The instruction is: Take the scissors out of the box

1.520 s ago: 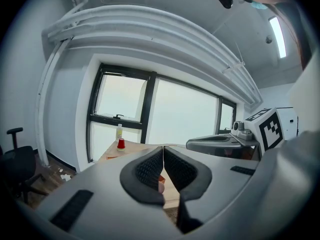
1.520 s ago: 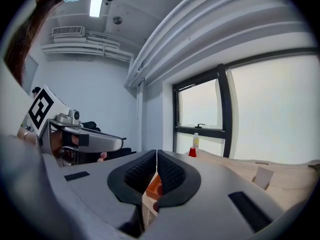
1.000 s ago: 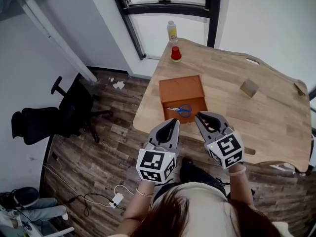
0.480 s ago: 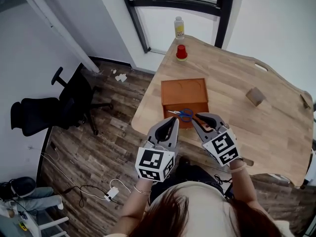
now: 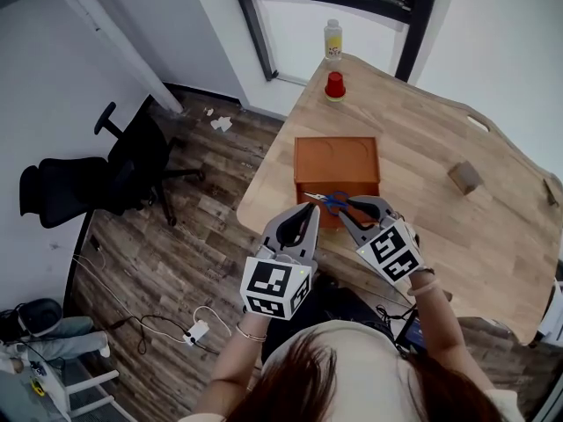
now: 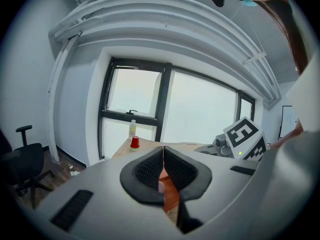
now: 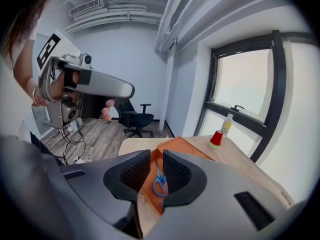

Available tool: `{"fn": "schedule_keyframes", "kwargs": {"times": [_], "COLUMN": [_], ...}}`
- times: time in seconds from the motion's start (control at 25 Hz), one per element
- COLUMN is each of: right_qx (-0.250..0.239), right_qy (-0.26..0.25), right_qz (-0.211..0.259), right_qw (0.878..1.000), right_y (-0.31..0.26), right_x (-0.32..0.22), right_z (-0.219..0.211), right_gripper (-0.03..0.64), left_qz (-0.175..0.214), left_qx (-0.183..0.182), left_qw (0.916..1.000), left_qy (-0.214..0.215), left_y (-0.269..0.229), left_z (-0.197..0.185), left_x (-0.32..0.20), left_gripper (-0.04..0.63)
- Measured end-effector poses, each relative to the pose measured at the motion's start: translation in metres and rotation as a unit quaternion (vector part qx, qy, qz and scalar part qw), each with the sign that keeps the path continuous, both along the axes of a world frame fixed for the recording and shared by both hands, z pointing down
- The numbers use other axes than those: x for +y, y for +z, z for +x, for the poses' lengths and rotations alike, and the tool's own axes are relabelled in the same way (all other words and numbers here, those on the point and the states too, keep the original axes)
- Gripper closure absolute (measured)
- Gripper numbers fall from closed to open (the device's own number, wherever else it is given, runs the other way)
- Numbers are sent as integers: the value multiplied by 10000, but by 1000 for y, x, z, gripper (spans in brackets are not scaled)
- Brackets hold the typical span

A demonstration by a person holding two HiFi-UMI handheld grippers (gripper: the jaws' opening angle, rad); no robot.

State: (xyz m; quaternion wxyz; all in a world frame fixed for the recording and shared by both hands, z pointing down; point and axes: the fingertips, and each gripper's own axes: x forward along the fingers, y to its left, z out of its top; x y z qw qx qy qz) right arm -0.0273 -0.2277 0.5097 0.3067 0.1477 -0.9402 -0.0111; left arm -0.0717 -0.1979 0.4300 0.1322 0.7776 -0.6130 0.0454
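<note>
1. Scissors (image 5: 332, 201), blue-handled, lie in the near part of the orange box (image 5: 337, 158), blades pointing left in the head view.
2. At far left, a black chair (image 5: 88, 183) stands on the wood floor, well apart from the table (image 5: 422, 139).
3. The left gripper (image 5: 308, 211) hangs just off the table's near edge, short of the box. Its jaws are pressed together with nothing between them (image 6: 162, 159).
4. The box sits near the table's left edge. Beyond it, at the far corner, stand a red cup (image 5: 334, 86) and a bottle (image 5: 332, 40).
5. The right gripper (image 5: 345, 209) tilts down over the box's near end, beside the scissors' handles. Its jaws have just been opening and stand spread. Its own view shows the scissors (image 7: 160, 176) in the gap (image 7: 156, 164), with the pads not pressing on them.
6. Farther right, a small block (image 5: 464, 177) rests on the table.
</note>
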Motion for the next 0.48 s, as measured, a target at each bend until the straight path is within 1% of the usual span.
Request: {"fn": "schedule_keyframes", "kwargs": {"times": [0.16,0.48], "right_qx": [299,867], "right_qy": [-145,-286], "right_qz": [24,-141], "right_qw": [9994,9957], "right_y": [17,55], "right_x": [-7,-17], "right_z": [-7,-13], "right_gripper": [509,498], "left_qz": [-14,-116], "left_qx": [36,39], "left_qw": [10000,9996], "left_qy": [46,256], "left_y": [3,15], "left_z": [-7,-20], "left_x": [-7,-27], "left_gripper": [575,575]}}
